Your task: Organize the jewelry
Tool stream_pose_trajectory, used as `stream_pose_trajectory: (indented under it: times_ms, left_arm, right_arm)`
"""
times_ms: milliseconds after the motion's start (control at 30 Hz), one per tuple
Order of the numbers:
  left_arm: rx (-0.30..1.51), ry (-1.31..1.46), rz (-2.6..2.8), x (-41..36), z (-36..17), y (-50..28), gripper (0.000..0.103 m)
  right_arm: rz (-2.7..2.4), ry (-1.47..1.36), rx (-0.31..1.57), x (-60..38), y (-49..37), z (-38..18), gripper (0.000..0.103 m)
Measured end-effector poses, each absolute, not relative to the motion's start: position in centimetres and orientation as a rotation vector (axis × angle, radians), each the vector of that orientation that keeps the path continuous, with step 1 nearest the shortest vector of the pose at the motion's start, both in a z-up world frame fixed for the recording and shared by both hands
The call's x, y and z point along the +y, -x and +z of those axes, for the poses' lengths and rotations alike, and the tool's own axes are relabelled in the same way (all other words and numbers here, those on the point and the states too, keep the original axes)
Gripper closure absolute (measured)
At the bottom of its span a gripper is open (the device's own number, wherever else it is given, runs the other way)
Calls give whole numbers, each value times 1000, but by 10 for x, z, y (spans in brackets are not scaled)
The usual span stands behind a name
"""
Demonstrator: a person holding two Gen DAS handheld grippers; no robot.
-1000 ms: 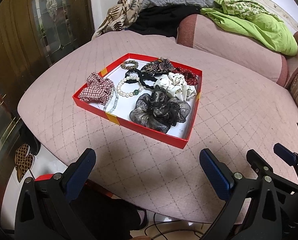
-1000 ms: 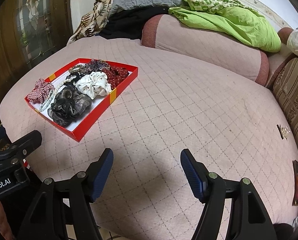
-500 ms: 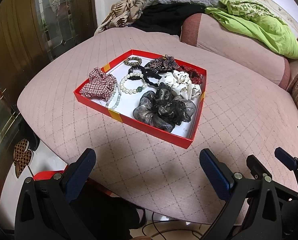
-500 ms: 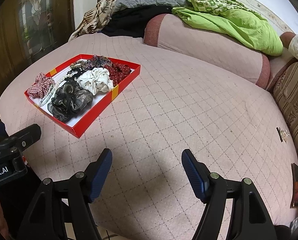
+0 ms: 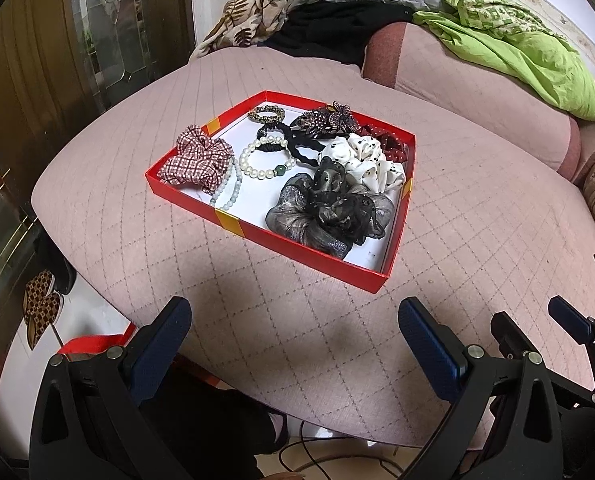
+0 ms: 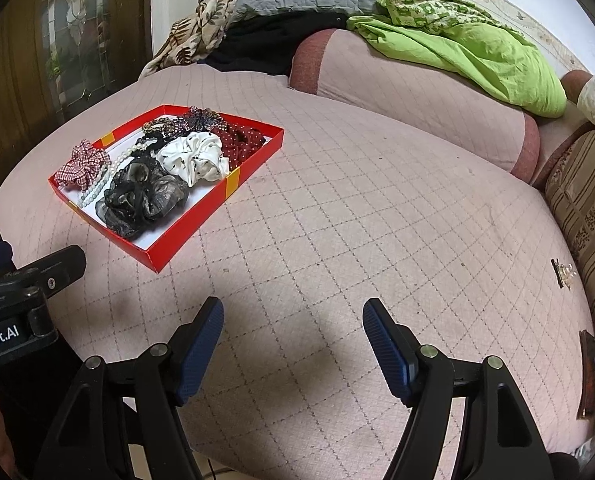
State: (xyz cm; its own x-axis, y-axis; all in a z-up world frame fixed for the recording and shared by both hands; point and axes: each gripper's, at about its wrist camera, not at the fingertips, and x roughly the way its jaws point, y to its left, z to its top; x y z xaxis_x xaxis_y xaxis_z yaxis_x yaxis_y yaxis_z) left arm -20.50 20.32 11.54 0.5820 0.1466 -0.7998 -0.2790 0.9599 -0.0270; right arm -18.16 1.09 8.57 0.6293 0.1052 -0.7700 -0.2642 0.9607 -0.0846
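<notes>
A: Status on the jewelry?

B: All pooled in the red tray (image 5: 233, 222) on the pink quilted cushion (image 5: 477, 208). Plaid scrunchie (image 5: 195, 160) at its left end, pearl bracelet (image 5: 266, 159) mid-tray, a second bead strand (image 5: 227, 190) beside the plaid one, black organza scrunchie (image 5: 329, 212) near front, white dotted scrunchie (image 5: 367, 160) behind it, red dotted one (image 5: 389, 146) at the far right corner, beaded clip (image 5: 327, 118) at the back.

A: Claws?

B: Left claw (image 5: 293, 338) spread wide, holding nothing, hovering short of the tray. Right claw (image 6: 293, 334) also wide and empty, over bare cushion, tray off to its left.

A: Which step?

B: Can't settle it. Everything lying in the tray fits items gathered and done, or a heap waiting to be sorted out. One small clip (image 6: 562, 273) sits alone near the cushion's right edge, well apart from the tray.

A: Next move?

B: My guess: if that stray clip belongs in the tray, it needs a narrow pinch; it's flat on soft fabric.
</notes>
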Motion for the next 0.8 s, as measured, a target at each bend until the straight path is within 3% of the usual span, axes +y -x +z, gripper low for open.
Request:
stream_pose_trajectory:
  times_ms: [800]
  left_arm:
    - [921, 164, 269, 205, 116, 202, 0]
  right_arm:
    - [247, 209, 870, 15, 183, 83, 27]
